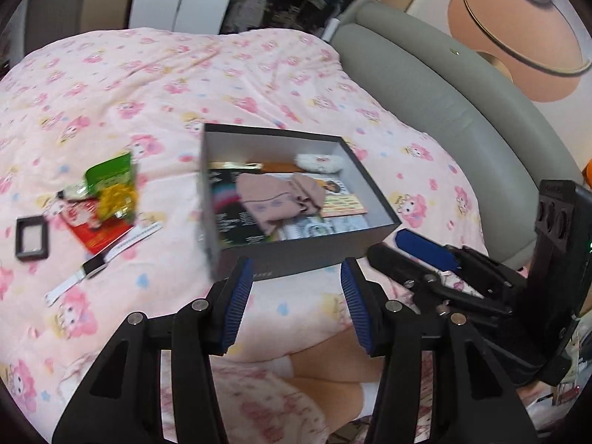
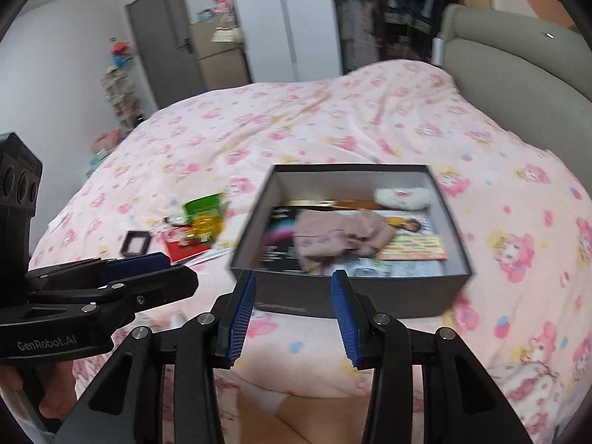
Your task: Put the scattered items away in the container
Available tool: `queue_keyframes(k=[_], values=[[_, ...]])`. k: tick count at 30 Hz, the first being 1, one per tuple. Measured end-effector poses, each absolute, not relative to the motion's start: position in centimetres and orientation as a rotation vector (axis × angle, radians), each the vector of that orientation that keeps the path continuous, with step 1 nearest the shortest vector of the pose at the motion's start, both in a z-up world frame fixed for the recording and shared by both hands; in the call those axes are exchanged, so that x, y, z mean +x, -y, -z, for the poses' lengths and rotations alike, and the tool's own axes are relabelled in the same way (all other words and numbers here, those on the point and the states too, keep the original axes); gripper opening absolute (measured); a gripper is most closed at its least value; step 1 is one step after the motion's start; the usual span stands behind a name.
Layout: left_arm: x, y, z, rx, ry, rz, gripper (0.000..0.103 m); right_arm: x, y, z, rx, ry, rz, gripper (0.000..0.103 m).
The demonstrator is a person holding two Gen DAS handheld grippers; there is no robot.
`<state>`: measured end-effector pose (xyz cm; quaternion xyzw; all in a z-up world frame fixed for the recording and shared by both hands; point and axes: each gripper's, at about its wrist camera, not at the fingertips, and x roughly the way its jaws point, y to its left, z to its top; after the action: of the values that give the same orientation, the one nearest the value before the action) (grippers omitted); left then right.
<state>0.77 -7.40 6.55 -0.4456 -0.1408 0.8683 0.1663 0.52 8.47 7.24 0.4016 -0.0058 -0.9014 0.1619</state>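
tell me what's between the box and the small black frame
A pile of snack packets on a red card, plain in the left wrist view, between box and frame.

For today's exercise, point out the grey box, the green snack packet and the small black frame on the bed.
grey box (image 2: 355, 296): right wrist view, on its near outer wall.
green snack packet (image 1: 109, 170): left wrist view, on its green upper face.
small black frame (image 1: 31, 255): left wrist view, on its near border.

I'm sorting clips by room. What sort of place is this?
Most likely a home bedroom: a bed under a pink cartoon-print duvet, a padded grey headboard, and a door beside cluttered shelves.
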Motion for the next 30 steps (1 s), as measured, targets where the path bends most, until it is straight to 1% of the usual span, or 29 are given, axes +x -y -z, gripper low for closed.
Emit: queue_keyframes(k=[2, 5, 7, 12, 16, 19, 25, 28, 30], values=[[1.5, 9.0, -5.8, -1.287, 0.455, -2.473, 0.050, 0.7, -6.4, -6.3, 1.168, -0.010, 2.519, 0.038], [2.6, 12.4, -4.6, -1.282, 0.613, -2.435, 0.050, 0.9, -3.0, -5.4, 1.181, -0.040, 2.415, 0.038], [3.1, 14.8, -4.1, -1.288, 0.654, -2.483, 0.050, 0.7, -0.7, -5.1, 1.177, -0.053, 2.361, 0.038], [4.2, 22.3, -2.6, -1.289, 0.853, -2.582, 0.050, -2.3, 4.2, -4.4, 1.188, -0.062, 2.253, 0.038], [4.1, 27.7, 1.3, -1.353, 0.993, -2.566, 0.050, -6.0, 7.6, -2.0, 1.294, -0.080, 2.158, 0.038], [3.4, 31.4, 5.6, -1.414, 1.177, -2.449, 0.050, -9.0, 10.2, 1.0, 1.415, -0.079, 2.035, 0.038], [2.1, 34.1, 11.0, -1.472, 1.341, -2.328, 0.050, -13.2, 12.2, 7.0, 1.638, 0.021, 1.909, 0.038], [1.2, 34.4, 12.8, -1.501, 1.373, -2.296, 0.050, -14.5, 13.0, 9.2, 1.714, 0.095, 1.843, 0.038], [0.5, 34.5, 13.7, -1.514, 1.395, -2.279, 0.050, -15.0, 13.6, 10.0, 1.728, 0.100, 1.821, 0.038]])
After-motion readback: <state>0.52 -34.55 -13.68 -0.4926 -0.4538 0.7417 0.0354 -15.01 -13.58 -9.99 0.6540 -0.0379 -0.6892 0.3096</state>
